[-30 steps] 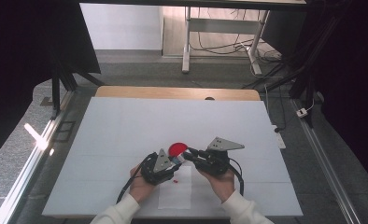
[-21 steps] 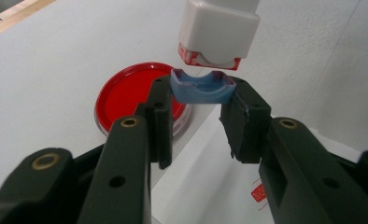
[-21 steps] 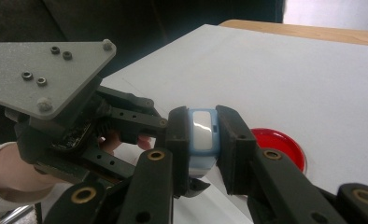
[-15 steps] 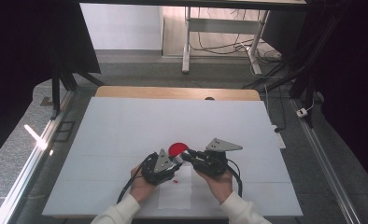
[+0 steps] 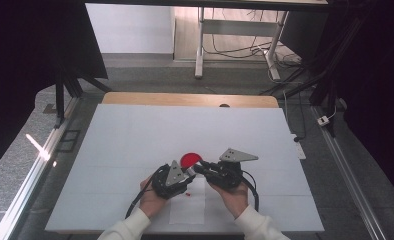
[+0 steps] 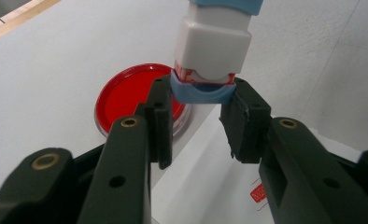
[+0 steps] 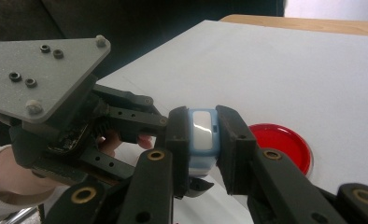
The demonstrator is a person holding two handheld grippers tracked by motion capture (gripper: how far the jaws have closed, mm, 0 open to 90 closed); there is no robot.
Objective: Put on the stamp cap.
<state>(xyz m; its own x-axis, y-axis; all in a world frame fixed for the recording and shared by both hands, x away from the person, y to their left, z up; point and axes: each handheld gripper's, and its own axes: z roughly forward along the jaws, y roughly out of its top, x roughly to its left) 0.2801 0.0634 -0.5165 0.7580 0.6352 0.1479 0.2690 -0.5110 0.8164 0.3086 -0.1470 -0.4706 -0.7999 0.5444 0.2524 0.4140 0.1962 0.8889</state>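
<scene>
Almost nothing differs from a second ago. At lower centre of the high view, the left gripper [image 5: 187,172] and right gripper [image 5: 201,168] sit exactly where they were, both clamped on the stamp [image 6: 213,46] as before.

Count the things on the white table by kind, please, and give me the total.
Stamp, white and blue, held by both grippers: 1
Red ink pad: 1
Sheet of paper, bearing a red stamp mark: 1
Total: 3
</scene>
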